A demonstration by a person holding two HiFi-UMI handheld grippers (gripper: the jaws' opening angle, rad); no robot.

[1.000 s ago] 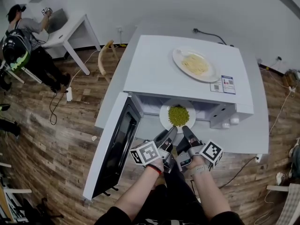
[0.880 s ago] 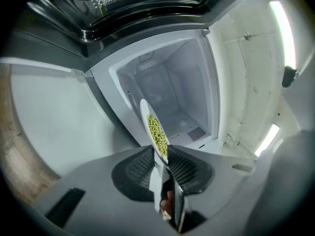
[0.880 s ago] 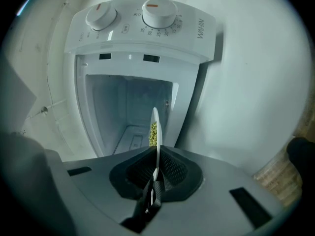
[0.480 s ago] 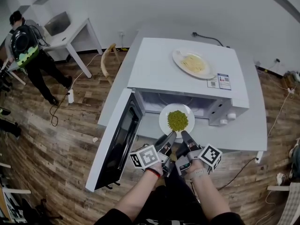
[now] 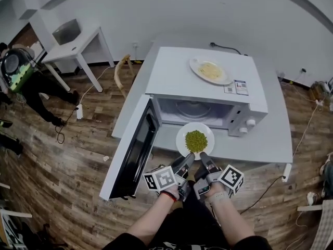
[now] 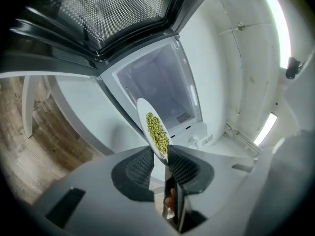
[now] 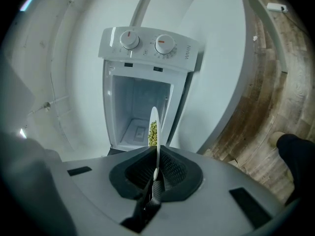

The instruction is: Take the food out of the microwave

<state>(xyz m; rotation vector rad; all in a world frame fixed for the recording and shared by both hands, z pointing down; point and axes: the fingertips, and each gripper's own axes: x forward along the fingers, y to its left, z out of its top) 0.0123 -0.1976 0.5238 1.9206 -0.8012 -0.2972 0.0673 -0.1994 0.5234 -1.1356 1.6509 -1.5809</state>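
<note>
A white plate of green peas (image 5: pixel 195 139) hangs level just outside the open white microwave (image 5: pixel 208 82), above the table's front strip. My left gripper (image 5: pixel 188 160) is shut on the plate's near rim, and my right gripper (image 5: pixel 204 158) is shut on the same rim just beside it. In the left gripper view the plate (image 6: pixel 155 130) shows edge-on, with its rim pinched in that gripper (image 6: pixel 166 157). The right gripper view shows the plate (image 7: pixel 154 128) as a thin upright line clamped in that gripper (image 7: pixel 156 168), the empty cavity (image 7: pixel 138 112) behind it.
The microwave door (image 5: pixel 136 149) swings wide open to the left. A second plate of pale noodles (image 5: pixel 209 71) sits on top of the microwave. The white table (image 5: pixel 265 147) bears the microwave. A chair (image 5: pixel 123 66), a small desk (image 5: pixel 73 43) and a person (image 5: pixel 21 77) stand at left.
Both grippers have drawn back toward me with the plate, which has come from the microwave's mouth to fully outside it. The person at left has shifted about.
</note>
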